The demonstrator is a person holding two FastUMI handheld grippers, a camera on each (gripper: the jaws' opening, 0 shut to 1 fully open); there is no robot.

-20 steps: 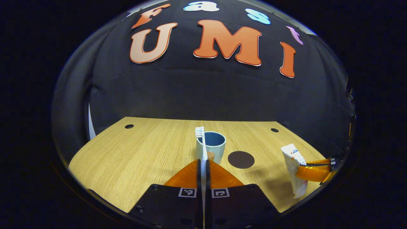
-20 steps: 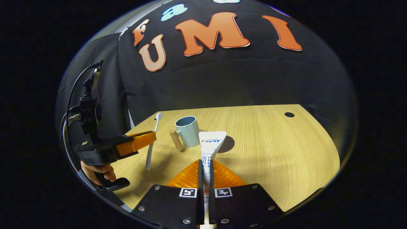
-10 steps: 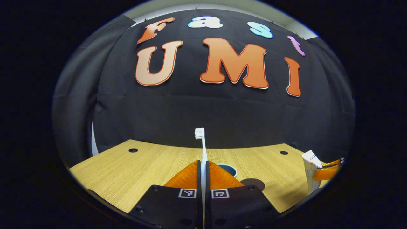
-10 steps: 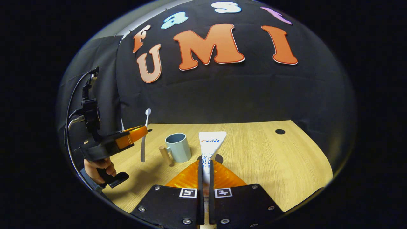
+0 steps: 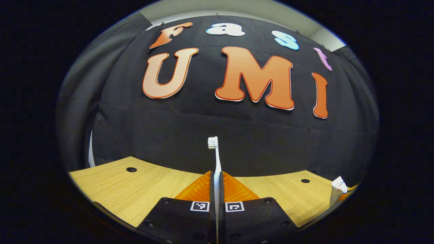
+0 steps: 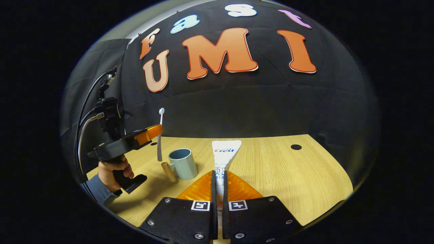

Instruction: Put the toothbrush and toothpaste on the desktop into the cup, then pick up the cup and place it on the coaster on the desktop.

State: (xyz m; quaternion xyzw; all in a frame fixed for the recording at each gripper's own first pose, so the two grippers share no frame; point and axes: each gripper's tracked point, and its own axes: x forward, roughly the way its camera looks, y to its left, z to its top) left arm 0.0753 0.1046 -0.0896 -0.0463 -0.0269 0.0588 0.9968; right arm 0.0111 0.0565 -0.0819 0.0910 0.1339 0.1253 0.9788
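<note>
wooden tabletop (image 6: pixel 288 169) | round holes near far corners (image 5: pixel 131 169) | black cloth wall (image 5: pixel 217 135)

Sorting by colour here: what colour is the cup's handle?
Light wooden tan, on the pale blue cup; its handle shows best in the right gripper view.

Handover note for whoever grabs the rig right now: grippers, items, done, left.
Left hand-held gripper: shut on the toothbrush, held upright, bristles up, above the desktop, left of the cup.
Right hand-held gripper: shut on the toothpaste, held above the desktop.
The cup stands on the desktop, nothing in it, wooden handle toward the left gripper. The coaster cannot be made out from here.
Done: both items picked up.
Left: lower the toothbrush into the cup, then the toothpaste, then carry the cup to the coaster.
</note>
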